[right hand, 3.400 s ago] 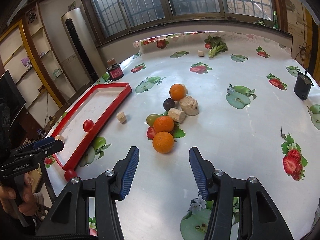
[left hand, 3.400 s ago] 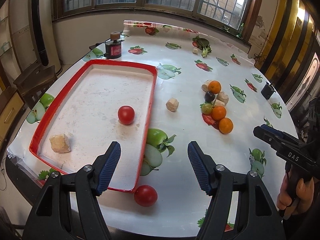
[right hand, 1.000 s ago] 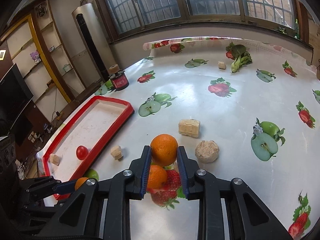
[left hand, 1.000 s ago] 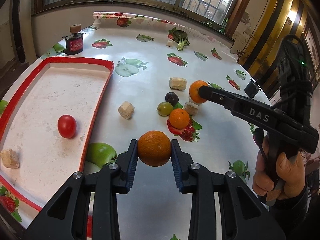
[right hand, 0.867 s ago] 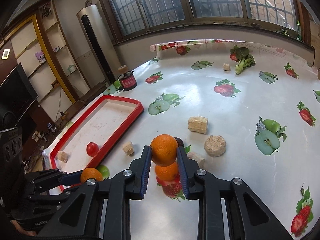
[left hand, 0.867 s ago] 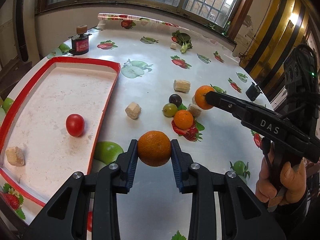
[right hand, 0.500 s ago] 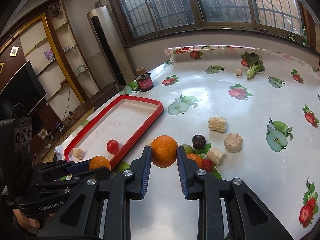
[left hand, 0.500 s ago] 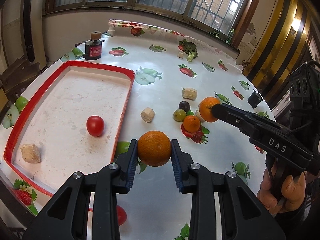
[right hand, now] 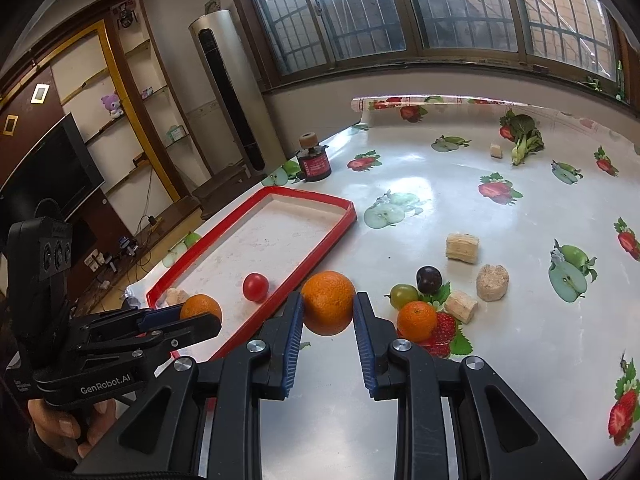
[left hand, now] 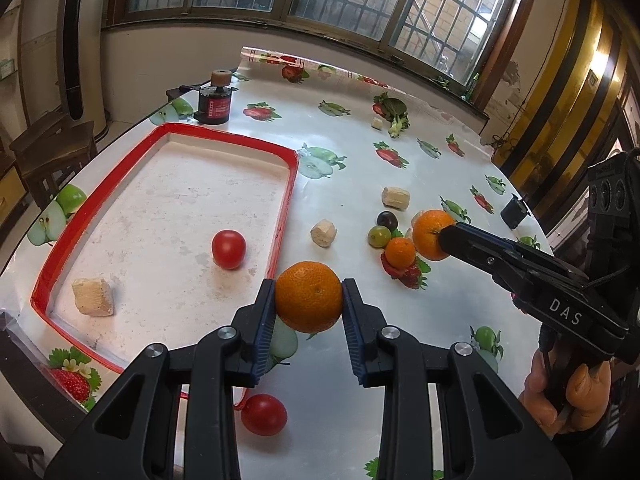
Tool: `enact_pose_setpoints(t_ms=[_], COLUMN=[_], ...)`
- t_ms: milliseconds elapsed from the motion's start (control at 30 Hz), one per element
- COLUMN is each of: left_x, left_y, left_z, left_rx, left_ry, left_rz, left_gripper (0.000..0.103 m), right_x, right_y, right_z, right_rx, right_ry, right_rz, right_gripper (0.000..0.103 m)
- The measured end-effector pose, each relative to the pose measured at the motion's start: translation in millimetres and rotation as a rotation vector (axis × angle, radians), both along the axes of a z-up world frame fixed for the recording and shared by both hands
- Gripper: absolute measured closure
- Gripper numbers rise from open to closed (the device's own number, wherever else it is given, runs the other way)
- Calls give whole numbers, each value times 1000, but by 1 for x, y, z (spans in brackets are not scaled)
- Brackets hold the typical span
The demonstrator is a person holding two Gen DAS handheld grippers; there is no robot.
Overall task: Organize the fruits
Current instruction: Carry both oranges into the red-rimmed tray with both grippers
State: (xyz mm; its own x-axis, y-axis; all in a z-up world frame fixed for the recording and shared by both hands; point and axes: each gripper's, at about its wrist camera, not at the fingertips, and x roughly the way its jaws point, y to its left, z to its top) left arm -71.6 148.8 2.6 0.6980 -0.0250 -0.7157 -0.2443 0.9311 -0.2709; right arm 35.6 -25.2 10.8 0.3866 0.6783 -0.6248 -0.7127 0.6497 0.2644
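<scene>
My left gripper [left hand: 308, 298] is shut on an orange [left hand: 309, 297], held above the table just right of the red-rimmed tray [left hand: 287, 184]. My right gripper [right hand: 327, 305] is shut on a second orange [right hand: 328, 302], also lifted, near the tray's [right hand: 338, 227] right rim. Each gripper shows in the other's view, the right gripper [left hand: 444, 236] with its orange [left hand: 430, 234], the left gripper [right hand: 188, 316] with its orange [right hand: 200, 306]. Inside the tray lie a red tomato [left hand: 228, 249] and a beige chunk [left hand: 93, 297]. On the table remain a small orange [left hand: 400, 252], a green grape [left hand: 379, 236] and a dark plum [left hand: 387, 220].
A second tomato [left hand: 264, 414] lies by the tray's near corner at the table edge. Beige chunks [left hand: 323, 232] [left hand: 395, 198] lie on the cloth. A black and red jar [left hand: 215, 100] stands behind the tray, greens [left hand: 394, 114] at the far side, a small black cup [left hand: 514, 210] at right.
Both grippers, each holding its orange, have risen and drawn back from the fruit pile toward the tray. More of the tray and the near tomato have come into view.
</scene>
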Motion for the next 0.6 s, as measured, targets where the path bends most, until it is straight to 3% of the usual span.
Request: enact_pose_setpoints(t_ms=[600], left_x=[-19], left_y=[35], left_z=[3], left_rx=[9], left_ry=[-13], left_rz=[86], left_gripper=[73], right_x=[-15], right_y=[30], right_z=[6], right_rx=[2], right_ry=[-6], right_rz=[64], right_gripper=[77])
